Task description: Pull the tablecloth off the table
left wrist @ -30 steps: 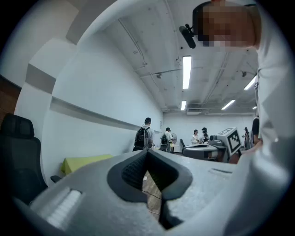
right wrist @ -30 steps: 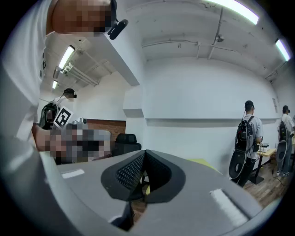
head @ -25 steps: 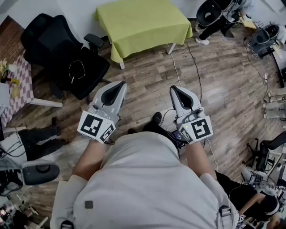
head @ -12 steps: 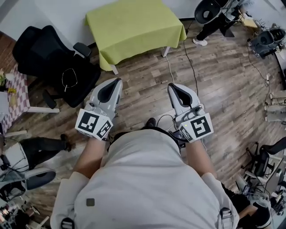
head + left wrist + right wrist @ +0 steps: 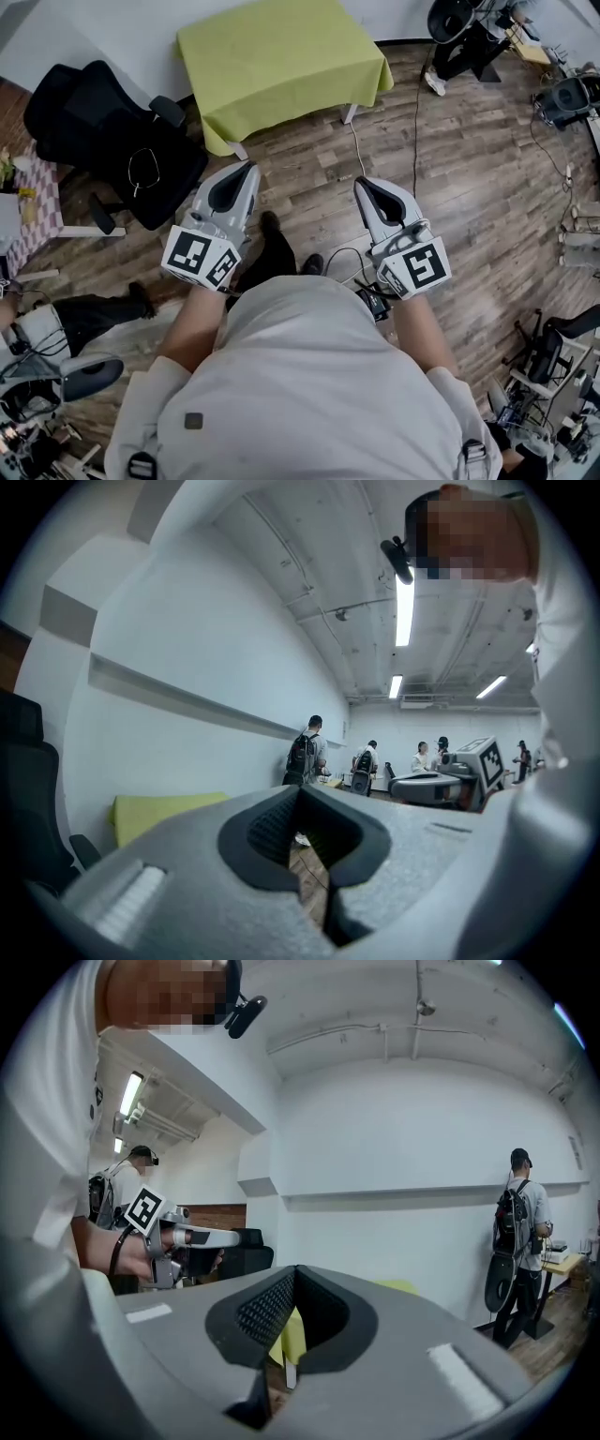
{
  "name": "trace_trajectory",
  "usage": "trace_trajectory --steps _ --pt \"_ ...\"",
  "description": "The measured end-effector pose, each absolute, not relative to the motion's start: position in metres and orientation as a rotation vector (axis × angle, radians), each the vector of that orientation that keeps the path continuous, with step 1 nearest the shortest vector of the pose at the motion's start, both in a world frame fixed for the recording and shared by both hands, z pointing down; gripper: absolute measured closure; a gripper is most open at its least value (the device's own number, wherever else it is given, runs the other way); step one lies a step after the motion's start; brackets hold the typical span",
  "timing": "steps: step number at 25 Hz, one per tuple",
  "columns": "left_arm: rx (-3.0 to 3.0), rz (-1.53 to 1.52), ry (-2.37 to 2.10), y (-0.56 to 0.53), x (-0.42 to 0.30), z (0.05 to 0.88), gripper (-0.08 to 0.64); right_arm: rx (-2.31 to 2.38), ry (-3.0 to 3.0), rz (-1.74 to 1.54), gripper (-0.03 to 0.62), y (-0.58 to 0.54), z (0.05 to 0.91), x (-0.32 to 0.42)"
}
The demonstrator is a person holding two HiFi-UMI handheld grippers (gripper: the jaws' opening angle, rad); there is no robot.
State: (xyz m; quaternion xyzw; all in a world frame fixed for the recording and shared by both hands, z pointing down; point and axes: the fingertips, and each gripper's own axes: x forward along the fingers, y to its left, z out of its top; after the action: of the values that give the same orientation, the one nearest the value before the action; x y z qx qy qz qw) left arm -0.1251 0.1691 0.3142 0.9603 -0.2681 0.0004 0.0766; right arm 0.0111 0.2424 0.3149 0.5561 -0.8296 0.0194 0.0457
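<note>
A lime-green tablecloth (image 5: 277, 61) covers a small white-legged table (image 5: 349, 113) at the top of the head view, against the wall. My left gripper (image 5: 249, 170) and right gripper (image 5: 361, 186) are both shut and empty, held side by side over the wooden floor, well short of the table. The cloth shows as a yellow-green patch (image 5: 159, 810) low on the left in the left gripper view, and between the closed jaws as a yellow-green cloth (image 5: 289, 1335) in the right gripper view.
A black office chair (image 5: 112, 141) stands left of the table. A checkered cloth (image 5: 33, 202) lies at the far left. A cable (image 5: 412, 122) runs across the floor at right. Equipment and chairs (image 5: 562, 94) crowd the right edge. People (image 5: 305, 757) stand far off.
The table and chair have slid lower and a little left in the head view as I walk nearer. A dark shoe now shows between the grippers. Both grippers stay shut.
</note>
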Motion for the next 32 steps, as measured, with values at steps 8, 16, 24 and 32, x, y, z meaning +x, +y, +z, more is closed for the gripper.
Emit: trace_trajectory --steps 8,16,24,32 --pt "2.870 0.004 -0.775 0.105 -0.106 0.324 0.558 1.726 -2.510 0.104 0.581 0.181 0.318 0.034" --pt "2.889 0.012 -0.701 0.004 -0.084 0.325 0.558 1.784 -2.471 0.137 0.581 0.085 0.311 0.052" --pt "2.898 0.009 -0.636 -0.087 -0.100 0.330 0.558 1.844 -2.425 0.100 0.581 -0.007 0.308 0.039" --pt "2.871 0.018 -0.655 -0.139 -0.112 0.342 0.558 1.826 -2.407 0.103 0.581 -0.063 0.312 0.044"
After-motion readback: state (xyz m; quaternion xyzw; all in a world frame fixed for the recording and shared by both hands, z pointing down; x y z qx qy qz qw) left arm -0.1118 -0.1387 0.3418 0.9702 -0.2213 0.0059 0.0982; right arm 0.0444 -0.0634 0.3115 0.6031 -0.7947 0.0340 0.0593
